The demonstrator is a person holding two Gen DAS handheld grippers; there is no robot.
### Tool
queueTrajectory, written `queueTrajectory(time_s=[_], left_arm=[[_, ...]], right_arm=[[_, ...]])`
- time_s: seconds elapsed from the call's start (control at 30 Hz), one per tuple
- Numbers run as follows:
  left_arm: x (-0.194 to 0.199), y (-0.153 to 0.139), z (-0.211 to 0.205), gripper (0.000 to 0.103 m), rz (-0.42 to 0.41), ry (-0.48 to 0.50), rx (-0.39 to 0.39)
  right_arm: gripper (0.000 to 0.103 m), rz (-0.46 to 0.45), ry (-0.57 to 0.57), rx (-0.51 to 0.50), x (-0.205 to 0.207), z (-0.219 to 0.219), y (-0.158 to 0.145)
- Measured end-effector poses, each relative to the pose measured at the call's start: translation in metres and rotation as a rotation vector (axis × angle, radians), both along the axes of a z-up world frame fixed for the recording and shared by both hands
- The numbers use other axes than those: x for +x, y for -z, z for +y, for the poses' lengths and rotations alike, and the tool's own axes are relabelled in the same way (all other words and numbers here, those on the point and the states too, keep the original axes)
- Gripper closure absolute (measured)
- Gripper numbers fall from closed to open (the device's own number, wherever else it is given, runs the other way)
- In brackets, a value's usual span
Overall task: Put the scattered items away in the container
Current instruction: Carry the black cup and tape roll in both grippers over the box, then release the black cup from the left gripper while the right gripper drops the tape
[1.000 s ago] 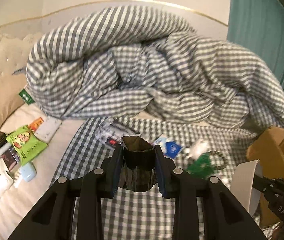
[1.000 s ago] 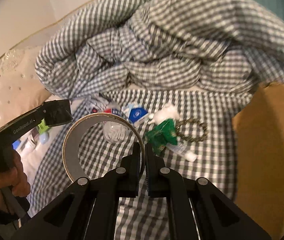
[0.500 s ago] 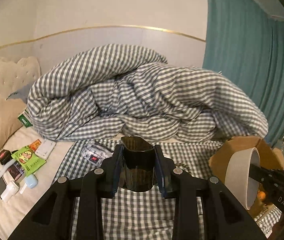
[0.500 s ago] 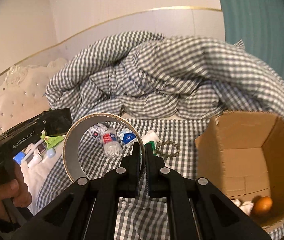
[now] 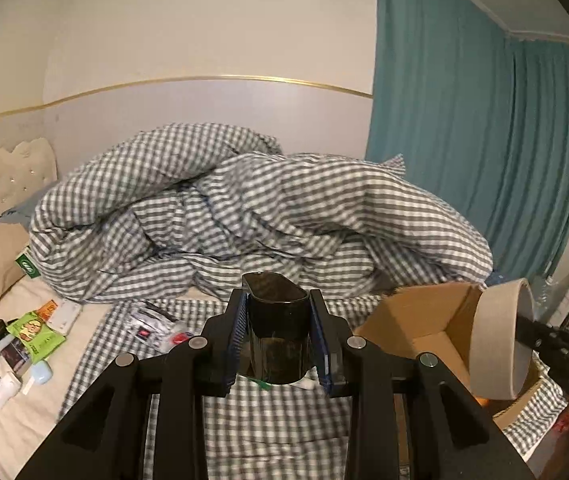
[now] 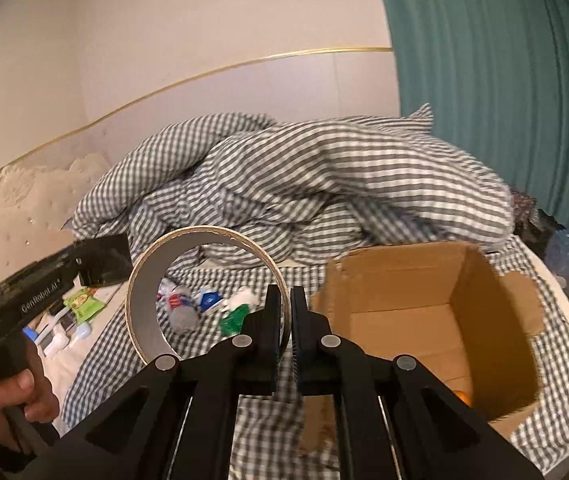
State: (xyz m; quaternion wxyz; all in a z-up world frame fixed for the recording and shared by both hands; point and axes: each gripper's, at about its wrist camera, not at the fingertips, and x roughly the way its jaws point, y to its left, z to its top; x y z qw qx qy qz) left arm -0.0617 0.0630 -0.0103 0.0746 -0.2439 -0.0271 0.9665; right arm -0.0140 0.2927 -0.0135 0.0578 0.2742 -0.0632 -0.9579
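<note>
My left gripper [image 5: 278, 312] is shut on a dark glossy cup [image 5: 276, 336], held upright above the checked sheet. In the right wrist view that gripper shows side-on at the left, with a hand [image 6: 12, 396] on its handle. My right gripper [image 6: 284, 300] is shut on the rim of a large beige tape roll [image 6: 142, 312], which stands on edge to the left of its fingers. The open cardboard box [image 6: 424, 312] lies just right of the roll, and something small and orange [image 6: 462, 396] sits in its bottom. The tape roll [image 5: 496, 340] hangs in front of the box [image 5: 412, 320].
A bunched grey checked duvet [image 5: 244, 216] fills the back of the bed. Loose items lie on the sheet: a small bottle [image 6: 182, 318], a blue-white packet [image 6: 208, 300], a green wrapper [image 6: 236, 318]. More lie at the left, among them a green packet [image 5: 34, 334]. A teal curtain [image 5: 464, 160] hangs at the right.
Both grippers have risen and swung to the right with the cup and the tape roll still held. The box has come closer and the loose items have dropped lower in view.
</note>
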Motion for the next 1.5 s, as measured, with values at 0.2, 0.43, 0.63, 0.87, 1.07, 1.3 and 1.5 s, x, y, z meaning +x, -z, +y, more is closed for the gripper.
queueTrajectory(time_s=[0.2,0.43,0.63,0.87,1.07,1.3,1.5], left_arm=[[0.007,-0.005,0.034,0.072,0.006,0.046,-0.001],[0.006,-0.009,0.068,0.072,0.008,0.088,-0.003],[-0.002,-0.004,0.098,0.072,-0.012,0.123,-0.013],[-0.005,0.002,0.13,0.072,-0.024,0.175,-0.032],[-0.01,0.01,0.155,0.072,-0.05,0.211,-0.048],[-0.018,0.02,0.176,0.072,-0.07,0.236,-0.064],[-0.025,0.028,0.187,0.072,-0.089,0.251,-0.074]], right_arm=[[0.098,0.011,0.048,0.006,0.01,0.032,-0.008],[0.098,-0.005,0.104,0.007,0.013,0.07,-0.004],[0.098,-0.016,0.141,0.006,0.011,0.101,0.0],[0.098,-0.05,0.206,0.002,0.01,0.137,0.016],[0.098,-0.089,0.22,-0.007,0.006,0.155,0.033],[0.086,-0.135,0.242,-0.022,-0.006,0.168,0.052],[0.039,-0.14,0.275,-0.029,-0.009,0.176,0.059]])
